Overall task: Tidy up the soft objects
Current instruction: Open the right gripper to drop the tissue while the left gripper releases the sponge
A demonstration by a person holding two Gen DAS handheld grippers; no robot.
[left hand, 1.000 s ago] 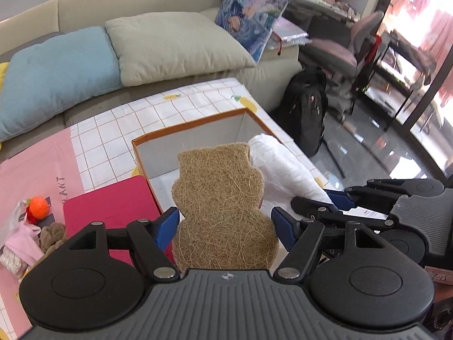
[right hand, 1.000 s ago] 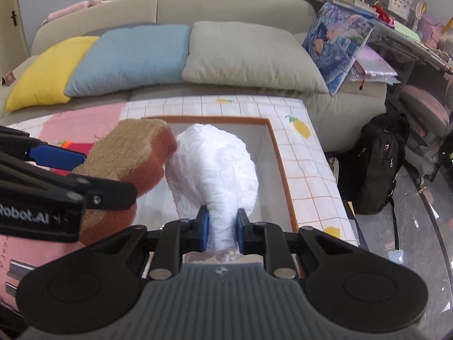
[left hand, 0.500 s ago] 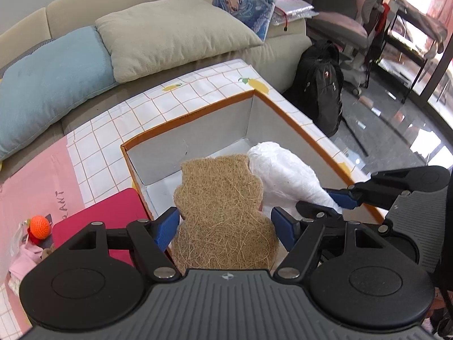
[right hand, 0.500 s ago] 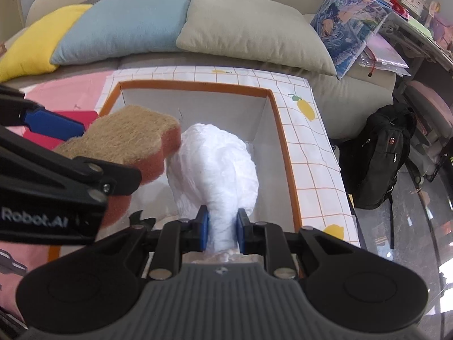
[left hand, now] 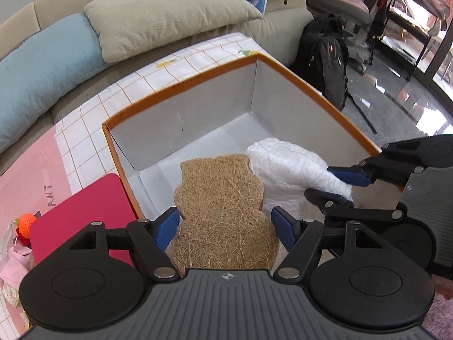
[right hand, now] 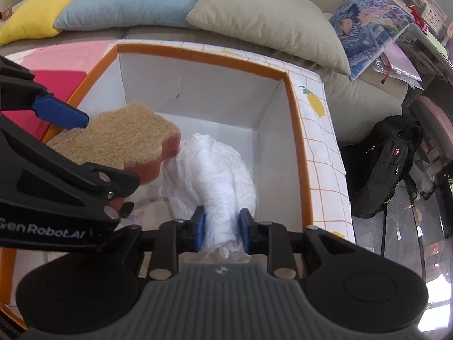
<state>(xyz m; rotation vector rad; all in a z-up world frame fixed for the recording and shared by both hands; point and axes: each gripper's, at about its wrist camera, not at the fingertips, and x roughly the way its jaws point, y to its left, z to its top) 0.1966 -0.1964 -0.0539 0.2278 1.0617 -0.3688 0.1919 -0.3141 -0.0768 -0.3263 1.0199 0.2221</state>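
L gripper (left hand: 225, 225): jaws pinching sponge (left hand: 223, 212) by its sides, held over box (left hand: 198, 78) interior, near L wall. R gripper (right hand: 220, 223): jaws clamped on white wad (right hand: 215, 170), low inside box, just R of sponge. Box sits on tabletop (left hand: 85, 124).

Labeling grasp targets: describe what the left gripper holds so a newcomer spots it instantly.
Find the orange-rimmed box on the table in front of the sofa. Over its open interior, the left gripper clamps a sponge: flat, wavy outline, coarse tan fibre face, orange foam edge. The white crumpled bundle beside it, in the right gripper, is smooth and colourless by comparison.
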